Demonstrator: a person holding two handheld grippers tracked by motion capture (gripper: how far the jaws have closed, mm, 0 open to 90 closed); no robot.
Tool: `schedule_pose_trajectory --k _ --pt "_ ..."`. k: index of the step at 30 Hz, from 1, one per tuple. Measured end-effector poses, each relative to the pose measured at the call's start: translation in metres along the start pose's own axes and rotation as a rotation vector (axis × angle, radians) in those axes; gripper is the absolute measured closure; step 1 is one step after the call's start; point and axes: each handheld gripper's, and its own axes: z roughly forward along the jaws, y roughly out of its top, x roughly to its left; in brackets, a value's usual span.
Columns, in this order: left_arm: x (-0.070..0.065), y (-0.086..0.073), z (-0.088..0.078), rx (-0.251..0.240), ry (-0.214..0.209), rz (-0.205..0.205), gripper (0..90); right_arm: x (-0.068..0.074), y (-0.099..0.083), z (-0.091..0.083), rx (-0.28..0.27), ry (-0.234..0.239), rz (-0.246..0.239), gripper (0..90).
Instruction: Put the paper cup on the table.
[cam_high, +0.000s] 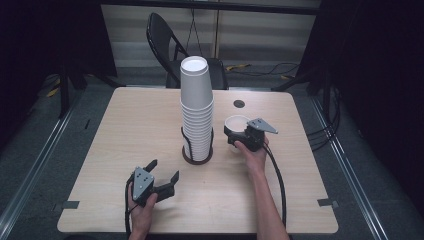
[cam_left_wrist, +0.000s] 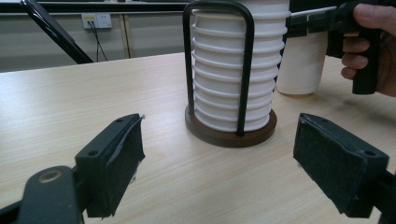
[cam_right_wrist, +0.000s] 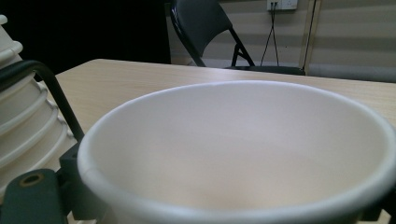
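- Cup (cam_high: 236, 123): white, upright on the table (cam_high: 125, 130), just right of the cup stack (cam_high: 196, 112), clamped in the right gripper (cam_high: 234, 134).
- Left gripper (cam_high: 162, 176): jaws spread wide, holding nothing, in front of the stack.
- Stack sits mouth-down in a black wire holder (cam_left_wrist: 229, 128) with a round base.
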Motion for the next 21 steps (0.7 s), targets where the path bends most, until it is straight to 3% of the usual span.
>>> schedule_pose_trajectory --k 4,8,21 --pt "0.0 0.0 0.0 -0.003 -0.003 -0.004 15.9 0.0 -0.003 0.001 -0.02 -0.001 -0.001 10.9" --pt "0.0 0.0 0.0 -0.002 -0.005 -0.003 16.0 0.001 -0.003 -0.004 -0.004 0.005 -0.029 10.6" --pt "0.0 0.0 0.0 0.0 -0.004 0.0 16.1 -0.001 -0.011 -0.013 0.029 -0.009 -0.045 11.3"
